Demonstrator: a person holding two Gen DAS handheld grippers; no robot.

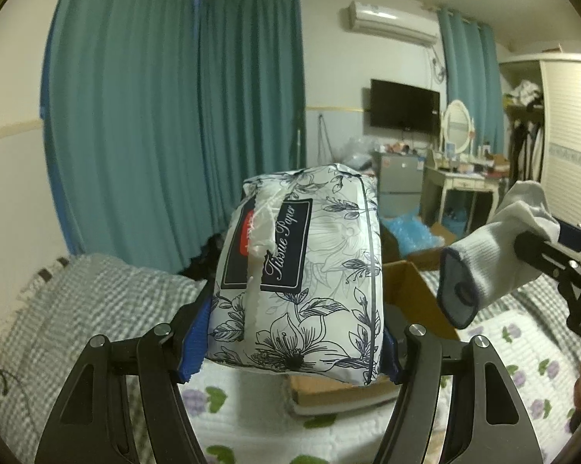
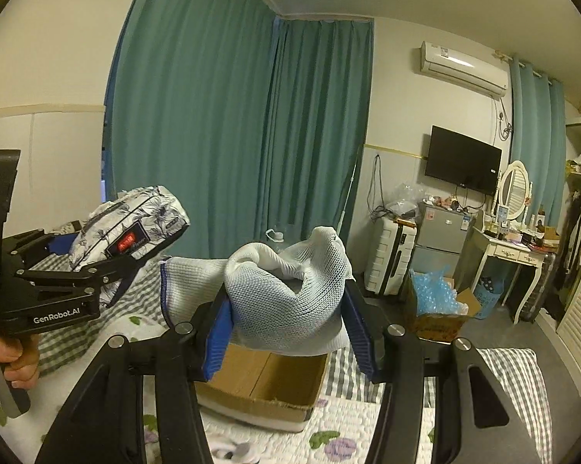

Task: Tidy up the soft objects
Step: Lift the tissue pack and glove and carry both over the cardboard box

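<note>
My left gripper (image 1: 294,344) is shut on a floral tissue paper pack (image 1: 302,270) and holds it in the air above the bed. The pack also shows in the right wrist view (image 2: 132,228), held in the left gripper (image 2: 135,255). My right gripper (image 2: 286,328) is shut on a white and grey sock (image 2: 290,290), raised above an open cardboard box (image 2: 275,382). In the left wrist view the sock (image 1: 495,259) hangs from the right gripper (image 1: 537,247) at the right, over the box (image 1: 414,294).
The box sits on a bed with a flowered quilt (image 2: 329,440) and a grey checked blanket (image 1: 97,309). Teal curtains (image 2: 232,135) hang behind. Another box with blue plastic (image 2: 437,301), a suitcase (image 2: 391,259), a small fridge (image 2: 441,239) and a dressing table (image 2: 510,255) stand on the floor at right.
</note>
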